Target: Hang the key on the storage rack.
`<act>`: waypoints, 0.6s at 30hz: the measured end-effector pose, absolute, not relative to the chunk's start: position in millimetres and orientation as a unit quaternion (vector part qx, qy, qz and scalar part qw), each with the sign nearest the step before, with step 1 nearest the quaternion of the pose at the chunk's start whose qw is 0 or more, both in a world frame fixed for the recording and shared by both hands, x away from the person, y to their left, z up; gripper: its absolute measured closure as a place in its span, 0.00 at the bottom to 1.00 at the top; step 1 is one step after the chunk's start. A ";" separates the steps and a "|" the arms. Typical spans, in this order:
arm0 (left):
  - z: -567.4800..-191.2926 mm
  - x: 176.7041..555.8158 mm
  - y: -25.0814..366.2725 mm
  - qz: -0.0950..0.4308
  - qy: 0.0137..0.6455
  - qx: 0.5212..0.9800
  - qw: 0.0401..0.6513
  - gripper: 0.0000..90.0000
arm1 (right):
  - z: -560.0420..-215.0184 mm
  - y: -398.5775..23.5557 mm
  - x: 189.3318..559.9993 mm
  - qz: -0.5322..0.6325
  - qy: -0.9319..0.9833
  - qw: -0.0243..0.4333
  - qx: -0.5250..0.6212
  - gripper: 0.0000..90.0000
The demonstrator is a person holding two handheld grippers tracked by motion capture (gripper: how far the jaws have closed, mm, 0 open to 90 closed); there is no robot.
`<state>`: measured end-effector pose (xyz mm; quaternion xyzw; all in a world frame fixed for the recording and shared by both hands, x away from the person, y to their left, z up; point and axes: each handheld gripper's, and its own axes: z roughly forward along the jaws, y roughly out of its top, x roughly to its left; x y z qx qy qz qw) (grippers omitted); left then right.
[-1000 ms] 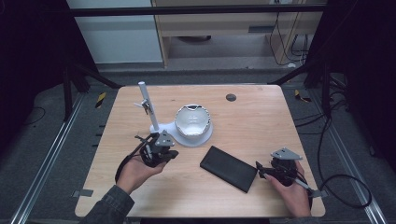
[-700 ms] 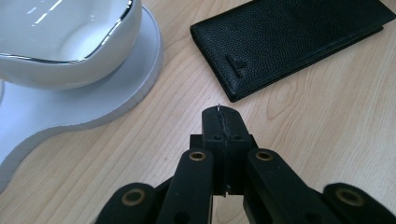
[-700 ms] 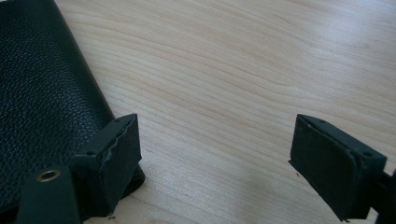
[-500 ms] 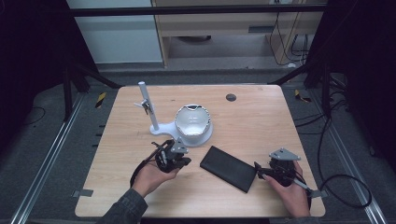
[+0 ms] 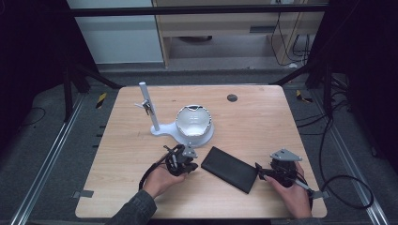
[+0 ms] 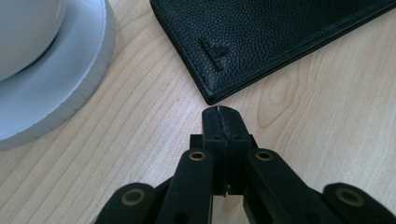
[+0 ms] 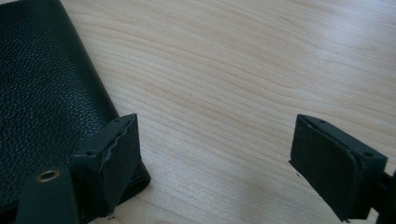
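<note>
Wallet, black and grained, lies flat on the tabletop between the two tongs, set at a slant. Left tongs are pressed together with nothing between them, their tip just beside the wallet's near corner; whether it touches the leather cannot be told. In the high view the left tongs sit at the wallet's left end, held low over the wood. Right tongs are spread wide over bare wood, one jaw at the wallet's corner and overlapping its edge, the other well clear. From above, the right tongs meet the wallet's right end. Behind the left tongs stands a white round stand with a bowl-like top, and an upright white post rises beside it.
</note>
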<state>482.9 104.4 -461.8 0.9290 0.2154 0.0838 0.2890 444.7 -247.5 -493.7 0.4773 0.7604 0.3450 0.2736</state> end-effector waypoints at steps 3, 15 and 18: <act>-464.7 486.0 102.6 0.082 0.218 0.930 0.285 1.00 | -493.2 -247.2 444.2 0.346 0.760 0.271 0.479 0.18; -474.4 494.8 95.1 0.077 0.216 0.937 0.263 1.00 | -492.5 -248.3 444.0 0.350 0.758 0.269 0.481 0.18; -474.9 495.3 93.5 0.077 0.216 0.937 0.262 1.00 | -492.5 -248.9 444.1 0.349 0.758 0.272 0.478 0.18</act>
